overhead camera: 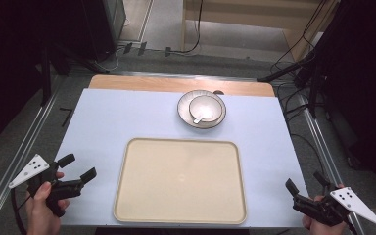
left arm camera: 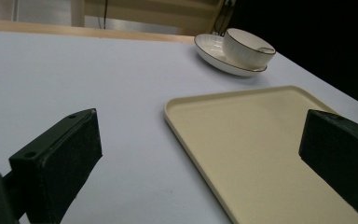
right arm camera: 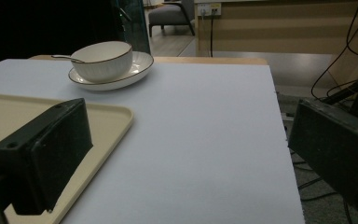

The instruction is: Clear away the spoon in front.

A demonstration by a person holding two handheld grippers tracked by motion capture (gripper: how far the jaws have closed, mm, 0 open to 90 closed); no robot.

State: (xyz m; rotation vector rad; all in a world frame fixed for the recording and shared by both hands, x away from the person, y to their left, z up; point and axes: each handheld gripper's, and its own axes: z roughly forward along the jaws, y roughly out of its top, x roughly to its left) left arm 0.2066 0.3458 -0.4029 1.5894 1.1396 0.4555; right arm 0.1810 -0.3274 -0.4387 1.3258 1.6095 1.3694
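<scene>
Left gripper (overhead camera: pixel 76 166): jaws spread wide, nothing between them. It is held in the person's left hand (overhead camera: pixel 41 208) off the near left corner of the table, the grey three-cornered plate (overhead camera: pixel 28 170) on top. In the left gripper view the gap between the jaws opens onto the white table cover (left arm camera: pixel 74 74) and the near left corner of the cream tray (left arm camera: pixel 261 140). The tray's rim runs from just beyond the left jaw toward the right jaw, which overlaps the tray's surface in that view. Further out, past the tray's far edge, the white bowl (left arm camera: pixel 248 46) sits in its saucer (left arm camera: pixel 214 53).

Right gripper (overhead camera: pixel 306 183): jaws likewise wide apart and empty, held in the right hand (overhead camera: pixel 323 225) at the near right corner of the table. In the right gripper view, the left jaw overlaps the tray (right arm camera: pixel 107 121), whose rounded corner lies just past it. Bare table cover (right arm camera: pixel 205 130) fills the gap. The right jaw hangs beyond the table's edge, over floor and black cables (right arm camera: pixel 340 70).

Beyond both jaws, at the far side: bowl (overhead camera: pixel 204 108), dark-rimmed, ribbed outside, seated in the saucer (overhead camera: pixel 186 115), a spoon (overhead camera: pixel 201 117) lying inside it. The spoon handle (right arm camera: pixel 65 58) pokes over the bowl's rim in the right gripper view. Bowl and saucer stand apart from the tray (overhead camera: pixel 181 181), just behind its far edge. Tray bare. A wooden strip (overhead camera: pixel 176 84) of table shows past the cover.
</scene>
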